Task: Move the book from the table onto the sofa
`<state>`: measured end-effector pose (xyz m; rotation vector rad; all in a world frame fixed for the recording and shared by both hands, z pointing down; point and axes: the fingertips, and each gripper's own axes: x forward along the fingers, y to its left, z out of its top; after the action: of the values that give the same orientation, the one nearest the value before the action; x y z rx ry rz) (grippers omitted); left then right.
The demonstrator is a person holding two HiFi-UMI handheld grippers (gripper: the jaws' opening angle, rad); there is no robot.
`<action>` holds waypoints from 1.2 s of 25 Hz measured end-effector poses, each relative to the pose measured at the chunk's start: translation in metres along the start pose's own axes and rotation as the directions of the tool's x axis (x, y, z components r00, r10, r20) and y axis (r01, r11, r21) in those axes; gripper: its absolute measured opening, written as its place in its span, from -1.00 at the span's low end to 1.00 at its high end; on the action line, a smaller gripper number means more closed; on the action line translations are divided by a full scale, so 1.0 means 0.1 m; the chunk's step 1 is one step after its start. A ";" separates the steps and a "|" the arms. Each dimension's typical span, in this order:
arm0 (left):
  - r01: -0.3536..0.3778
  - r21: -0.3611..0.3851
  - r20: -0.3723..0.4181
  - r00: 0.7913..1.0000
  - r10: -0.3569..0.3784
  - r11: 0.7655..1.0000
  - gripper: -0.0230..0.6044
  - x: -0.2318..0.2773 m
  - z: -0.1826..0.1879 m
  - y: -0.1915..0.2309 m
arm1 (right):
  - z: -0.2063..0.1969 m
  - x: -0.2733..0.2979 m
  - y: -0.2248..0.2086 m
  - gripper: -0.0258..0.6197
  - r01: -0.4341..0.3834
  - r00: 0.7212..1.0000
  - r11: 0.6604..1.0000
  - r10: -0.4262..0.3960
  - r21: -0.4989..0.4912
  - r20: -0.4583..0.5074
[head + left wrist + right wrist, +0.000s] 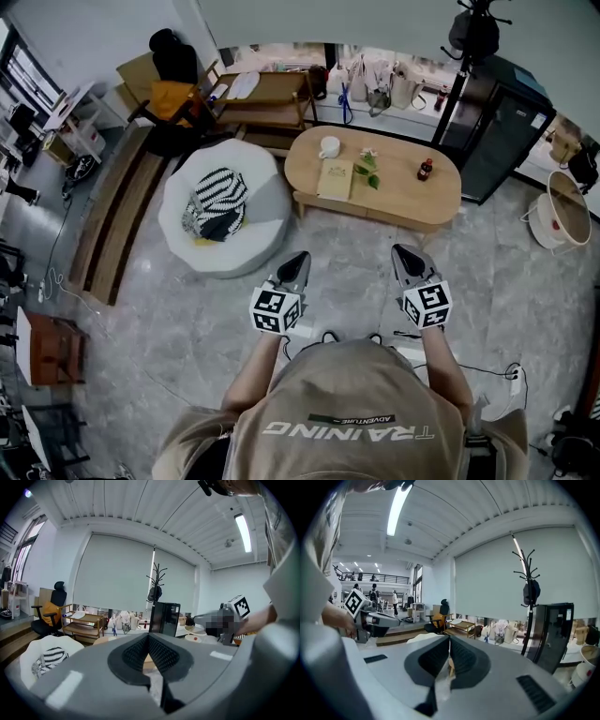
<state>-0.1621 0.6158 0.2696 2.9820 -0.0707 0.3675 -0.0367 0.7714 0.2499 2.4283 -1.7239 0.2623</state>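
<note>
Book lies on the table at upper centre of the head view, sofa left of it, left gripper and right gripper well below. Left gripper view: jaws together, empty. Right gripper view: same. Approach step, I judge; next, reach forward and open the jaws.

Seen from the person, the pale oval wooden worktop stands at 12 to 1 o'clock and the white round padded sofa at 11 o'clock, just beside the worktop's left end. On the worktop, the thin tan book lies toward that left end, with the white mug at its 12 o'clock, the green leafy sprig just beside it at 3 o'clock, and the small dark bottle farther out at 3 o'clock. A black-and-white striped cushion lies on the sofa. The low wooden shelf stands at the sofa's 12 o'clock, behind it. The left tool and right tool sit side by side at the worktop's 6 o'clock, well apart from it
</note>
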 end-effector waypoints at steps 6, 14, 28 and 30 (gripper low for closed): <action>0.022 0.000 -0.012 1.000 -0.022 1.000 -0.91 0.00 -0.11 0.23 | -0.08 0.24 0.16 -0.90 -0.009 0.999 1.000 0.009 0.011 -0.036; 0.013 -0.058 -0.036 0.999 -0.015 0.998 -0.91 0.27 -0.24 0.48 | -0.25 0.62 0.04 -0.88 -0.054 0.995 0.996 0.059 0.070 -0.082; -0.027 -0.015 -0.078 0.997 0.025 1.000 -0.91 1.76 0.18 0.90 | -0.47 1.75 -1.11 -0.50 -0.154 0.977 0.974 0.175 0.163 -0.121; -0.034 -0.024 -0.080 0.996 0.032 0.999 -0.91 1.97 0.22 0.94 | -0.46 1.91 -1.28 -0.48 -0.174 0.973 0.971 0.195 0.161 -0.123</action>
<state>0.0277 0.5143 0.3089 2.9404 -0.1158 0.4851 0.1436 0.6478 0.3356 2.2837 -1.9328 0.5878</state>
